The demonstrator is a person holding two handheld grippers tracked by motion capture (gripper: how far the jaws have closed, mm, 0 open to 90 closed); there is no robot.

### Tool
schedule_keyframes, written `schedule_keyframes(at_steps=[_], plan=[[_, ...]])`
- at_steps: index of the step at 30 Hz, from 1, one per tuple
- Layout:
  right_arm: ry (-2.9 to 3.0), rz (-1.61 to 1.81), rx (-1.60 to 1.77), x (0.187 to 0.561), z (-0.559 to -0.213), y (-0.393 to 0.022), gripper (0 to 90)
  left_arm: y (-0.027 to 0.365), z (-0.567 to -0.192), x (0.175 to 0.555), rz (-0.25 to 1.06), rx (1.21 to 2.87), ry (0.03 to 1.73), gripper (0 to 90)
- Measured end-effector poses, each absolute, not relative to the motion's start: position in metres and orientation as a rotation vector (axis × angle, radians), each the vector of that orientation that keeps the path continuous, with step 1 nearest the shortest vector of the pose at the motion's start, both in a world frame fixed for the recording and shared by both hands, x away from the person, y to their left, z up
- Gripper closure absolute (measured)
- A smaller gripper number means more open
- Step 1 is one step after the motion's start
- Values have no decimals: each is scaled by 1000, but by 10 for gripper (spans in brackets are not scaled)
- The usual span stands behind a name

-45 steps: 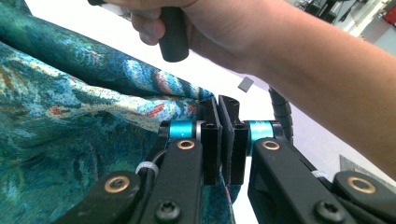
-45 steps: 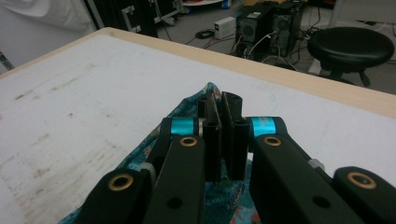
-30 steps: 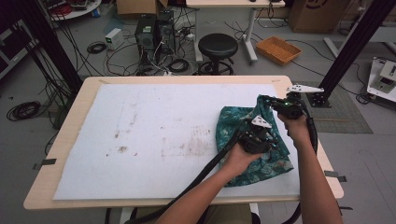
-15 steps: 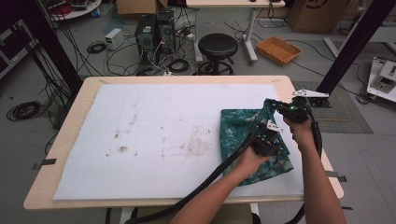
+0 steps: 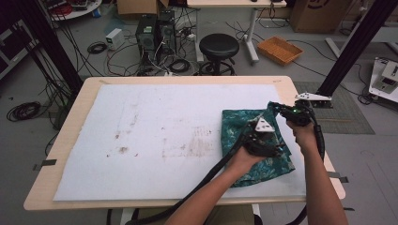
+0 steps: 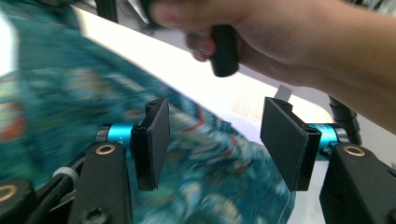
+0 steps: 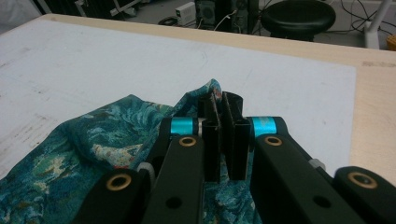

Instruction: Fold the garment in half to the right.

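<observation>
A teal patterned cloth (image 5: 239, 126) lies on the right part of the white mat (image 5: 155, 117). My right gripper (image 5: 278, 108) is at the cloth's far right corner. In the right gripper view its jaws (image 7: 223, 105) are shut on a raised fold of the cloth (image 7: 93, 154). My left gripper (image 5: 272, 140) hovers over the middle of the cloth, pointing toward the right hand. In the left gripper view it (image 6: 215, 135) stands open with nothing between the pads, the cloth (image 6: 210, 182) blurred below and the person's right hand (image 6: 280, 42) just beyond.
The mat covers most of the wooden table (image 5: 70, 140) and bears faint brown stains (image 5: 123, 150) left of centre. The table's right edge (image 5: 328, 159) is close to the right forearm. A black stool (image 5: 219, 47), computer towers and cables are on the floor behind.
The left gripper has slid right across the cloth toward the right hand. The cloth lies flatter than before. The right gripper kept its hold and shifted slightly toward the person.
</observation>
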State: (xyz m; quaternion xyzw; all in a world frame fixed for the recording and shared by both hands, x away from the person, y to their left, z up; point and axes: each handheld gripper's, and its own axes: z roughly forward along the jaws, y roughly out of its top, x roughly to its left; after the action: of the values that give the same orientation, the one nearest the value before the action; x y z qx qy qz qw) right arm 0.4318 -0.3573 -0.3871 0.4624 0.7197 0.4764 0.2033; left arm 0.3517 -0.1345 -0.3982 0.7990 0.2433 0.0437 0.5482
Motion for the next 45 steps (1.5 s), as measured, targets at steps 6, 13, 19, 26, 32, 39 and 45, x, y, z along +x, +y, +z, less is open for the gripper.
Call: schedule_keyframes(at_steps=[6,13,19,26,32,39,45], plan=[[1989,1265,1295,433,-388,-354,846,-65,-400,349,198,1809,642,390],[1954,1187,1340,432,-387,-358,660,-11,-401,352,264,1754,705,359],[1949,1191,1326,421,-379,-362,540,38,-403,357,351,1696,784,281],[2061,1081,1276,393,-389,-353,608,84,-406,357,422,1676,851,276],[2117,983,1273,362,-408,-347,693,117,-414,353,463,1658,897,276],[2092,903,1365,345,-421,-349,706,137,-423,349,481,1665,923,276],[2173,917,1441,349,-431,-351,894,162,-433,339,488,1664,954,276]])
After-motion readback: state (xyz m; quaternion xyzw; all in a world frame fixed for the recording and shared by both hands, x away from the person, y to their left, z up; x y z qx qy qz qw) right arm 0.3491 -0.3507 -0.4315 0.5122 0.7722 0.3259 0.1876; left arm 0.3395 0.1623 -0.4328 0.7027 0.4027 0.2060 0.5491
